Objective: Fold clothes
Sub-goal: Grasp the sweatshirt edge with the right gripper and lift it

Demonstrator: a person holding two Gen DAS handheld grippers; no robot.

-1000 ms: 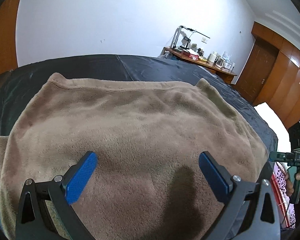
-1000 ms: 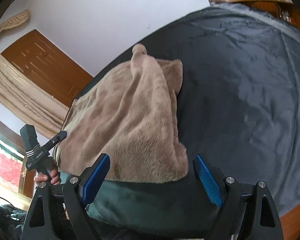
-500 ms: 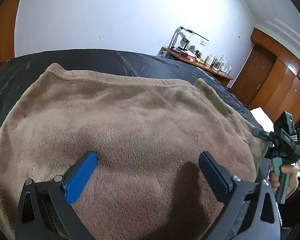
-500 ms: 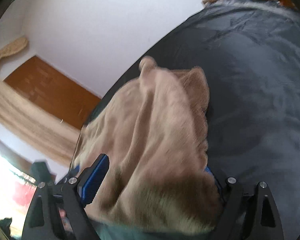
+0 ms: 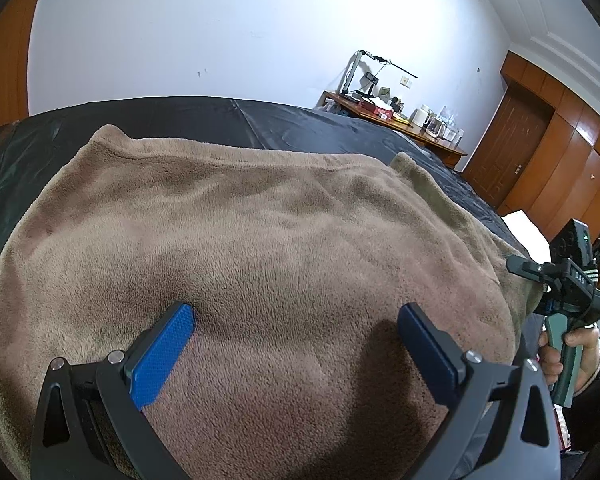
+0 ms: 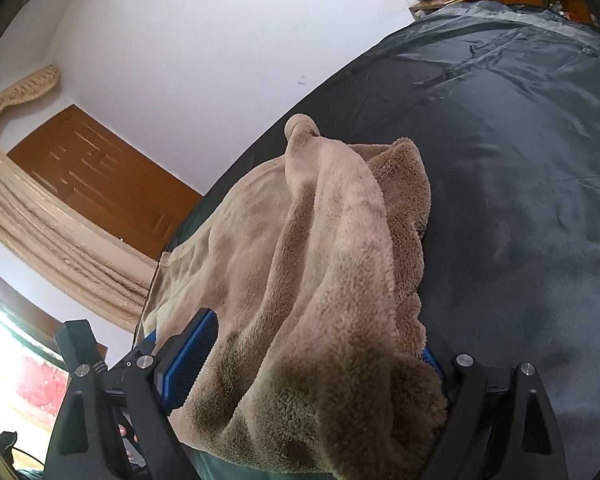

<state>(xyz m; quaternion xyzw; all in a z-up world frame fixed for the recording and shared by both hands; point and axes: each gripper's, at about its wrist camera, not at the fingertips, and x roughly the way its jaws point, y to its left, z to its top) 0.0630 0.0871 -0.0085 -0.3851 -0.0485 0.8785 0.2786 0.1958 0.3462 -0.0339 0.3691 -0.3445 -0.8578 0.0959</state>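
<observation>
fleece garment [image 5: 260,248], tan and plush, lies spread across the near part of the bed [image 5: 320,132], whose dark satin cover shows bare beyond it toward the far edge. the left tongs [image 5: 296,344] hang low over the middle of the cloth, blue pads wide apart and released, nothing pinched between them; the placing looks like a hold-down or a wait while the other side is taken up. the right tongs [image 6: 320,356] are set at the garment's right-hand side near the bed's near edge, where a bunched fold of fleece [image 6: 340,280] mounds up between the two pads. those jaws stand wide too, and the pads do not visibly press the pile, so the fold is straddled rather than grasped. in the left wrist view a hand [image 5: 572,348] grips the right tool's handle beside the bed. the straddle suggests a grab of this edge is being lined up to carry it across.
</observation>
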